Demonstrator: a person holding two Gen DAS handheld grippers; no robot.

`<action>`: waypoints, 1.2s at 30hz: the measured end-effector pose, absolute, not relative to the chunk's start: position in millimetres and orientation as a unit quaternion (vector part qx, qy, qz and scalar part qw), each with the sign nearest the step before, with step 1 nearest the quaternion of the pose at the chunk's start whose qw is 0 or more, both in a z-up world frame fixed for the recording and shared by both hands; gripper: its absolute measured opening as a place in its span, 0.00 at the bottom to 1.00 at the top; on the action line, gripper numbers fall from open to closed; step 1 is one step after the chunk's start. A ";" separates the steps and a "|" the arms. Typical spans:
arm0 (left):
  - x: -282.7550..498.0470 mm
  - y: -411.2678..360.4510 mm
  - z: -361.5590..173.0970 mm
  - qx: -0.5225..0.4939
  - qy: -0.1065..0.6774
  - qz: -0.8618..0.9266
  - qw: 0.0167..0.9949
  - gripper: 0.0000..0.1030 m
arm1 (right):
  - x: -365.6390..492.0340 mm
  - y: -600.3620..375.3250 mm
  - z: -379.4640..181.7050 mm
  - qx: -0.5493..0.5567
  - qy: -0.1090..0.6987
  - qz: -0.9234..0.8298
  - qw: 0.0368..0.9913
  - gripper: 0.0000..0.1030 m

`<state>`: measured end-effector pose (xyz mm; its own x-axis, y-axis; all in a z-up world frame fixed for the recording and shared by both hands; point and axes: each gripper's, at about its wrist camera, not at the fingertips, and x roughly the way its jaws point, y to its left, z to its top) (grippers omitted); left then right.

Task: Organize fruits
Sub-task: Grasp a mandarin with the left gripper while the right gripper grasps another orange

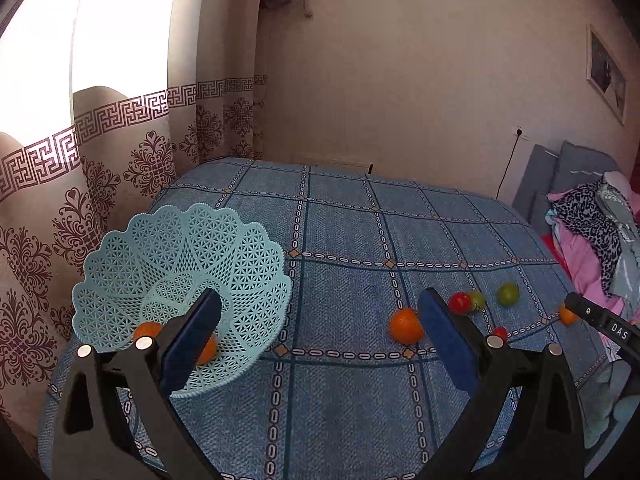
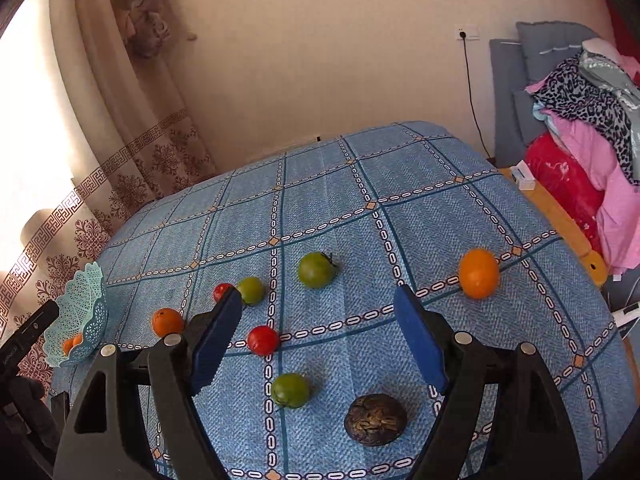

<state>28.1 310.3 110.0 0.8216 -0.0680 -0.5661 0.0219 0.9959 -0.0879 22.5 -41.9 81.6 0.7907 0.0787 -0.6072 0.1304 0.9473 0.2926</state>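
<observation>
Both are gaping wide, gripping nothing: the left hand-held gripper (image 1: pixel 320 312) is hovering right of the basket (image 1: pixel 120 264), seemingly holding two oranges (image 1: pixel 208 350); fruit is lying between the right hand-held gripper (image 2: pixel 318 308) fingers.

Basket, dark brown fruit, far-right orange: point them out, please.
basket (image 1: pixel 120 264), left wrist view, on its lattice wall.
dark brown fruit (image 2: pixel 375 420), right wrist view, on the middle of its rough top.
far-right orange (image 2: pixel 479 274), right wrist view, on the middle of its skin.
</observation>
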 end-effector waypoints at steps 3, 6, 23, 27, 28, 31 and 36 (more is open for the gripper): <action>31.5 300.6 100.7 -0.042 0.317 -0.043 0.947 0.97 | 22.5 -59.0 78.4 0.165 0.325 -0.032 0.931 0.76; 33.6 294.5 94.4 -0.042 0.330 -0.053 0.942 0.97 | 25.6 -73.9 75.8 0.169 0.329 -0.054 0.928 0.76; 68.2 258.9 94.3 -0.027 0.375 -0.085 0.923 0.97 | 65.6 -136.0 43.2 0.196 0.387 -0.124 0.893 0.76; 84.8 246.5 82.6 -0.029 0.400 -0.093 0.911 0.97 | 69.5 -133.4 37.4 0.184 0.392 -0.128 0.892 0.76; 89.1 244.1 79.1 -0.030 0.407 -0.093 0.908 0.97 | 69.9 -133.2 35.9 0.181 0.392 -0.129 0.893 0.76; 99.3 236.1 67.9 -0.025 0.421 -0.086 0.903 0.97 | 71.0 -132.4 32.1 0.177 0.391 -0.131 0.894 0.76; 111.2 224.2 52.0 -0.011 0.437 -0.083 0.896 0.97 | 72.0 -128.5 23.2 0.170 0.395 -0.129 0.894 0.76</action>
